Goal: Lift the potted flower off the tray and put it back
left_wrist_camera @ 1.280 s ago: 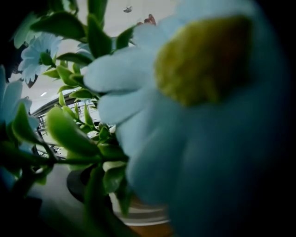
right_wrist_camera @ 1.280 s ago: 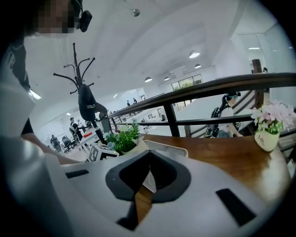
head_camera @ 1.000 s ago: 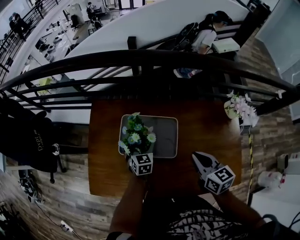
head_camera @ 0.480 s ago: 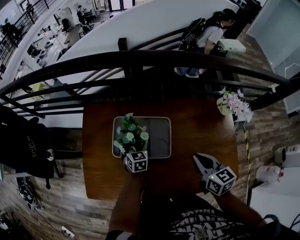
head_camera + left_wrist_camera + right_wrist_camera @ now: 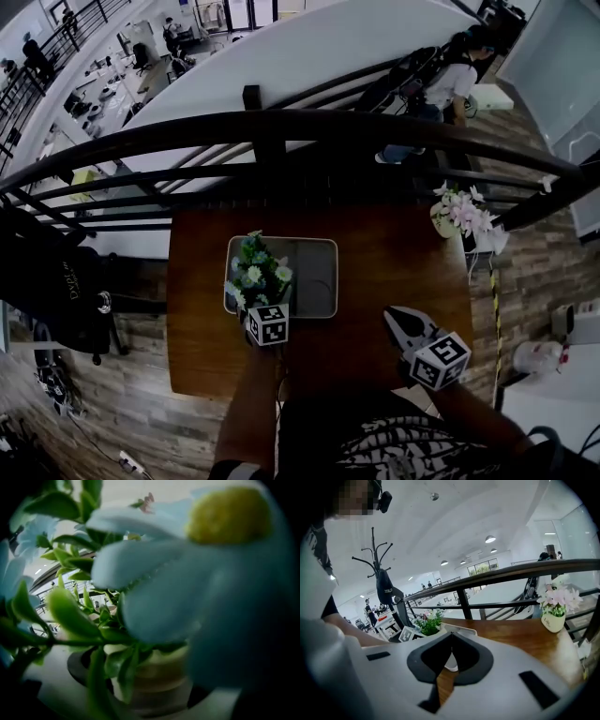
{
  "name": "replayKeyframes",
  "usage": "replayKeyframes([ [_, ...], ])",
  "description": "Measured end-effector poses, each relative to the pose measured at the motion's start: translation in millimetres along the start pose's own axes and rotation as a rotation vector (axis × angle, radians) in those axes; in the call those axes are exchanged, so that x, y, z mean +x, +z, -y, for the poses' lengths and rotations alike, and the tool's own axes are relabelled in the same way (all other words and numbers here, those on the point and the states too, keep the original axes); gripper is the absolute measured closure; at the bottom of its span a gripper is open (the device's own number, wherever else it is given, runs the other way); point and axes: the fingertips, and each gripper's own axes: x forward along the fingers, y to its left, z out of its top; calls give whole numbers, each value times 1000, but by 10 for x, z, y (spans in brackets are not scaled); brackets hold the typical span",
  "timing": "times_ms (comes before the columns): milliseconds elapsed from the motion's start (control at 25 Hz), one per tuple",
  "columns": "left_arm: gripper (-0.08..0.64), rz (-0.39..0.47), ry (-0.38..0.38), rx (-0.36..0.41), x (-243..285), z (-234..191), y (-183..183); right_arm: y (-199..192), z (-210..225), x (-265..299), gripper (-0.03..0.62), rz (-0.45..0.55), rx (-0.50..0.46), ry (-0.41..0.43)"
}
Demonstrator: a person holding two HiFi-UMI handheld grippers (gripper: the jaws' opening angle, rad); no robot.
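well, the flower [image 5: 255,277] is at the left part of the tray [image 5: 319,281] on the table [image 5: 394,253]; whether its pot [image 5: 154,686] rests there or hangs just above, i cannot tell. the left gripper [image 5: 262,313] reaches in from the near side, jaws spread wide around the pot, dark pads [image 5: 77,665] against both its sides. the right gripper [image 5: 392,317] hovers over the table right of the tray, apart from it, jaws pressed together, empty.
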Motion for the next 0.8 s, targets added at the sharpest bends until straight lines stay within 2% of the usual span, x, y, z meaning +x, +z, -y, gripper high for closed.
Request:
replayKeyframes([
  [440,61,-27,38,-68,-363,101,-251,125,-103,-80,594,24,-61,92],
  [800,61,-58,65,-102,-328,134,-277,107,29,-272,594,27,-68,88],
])
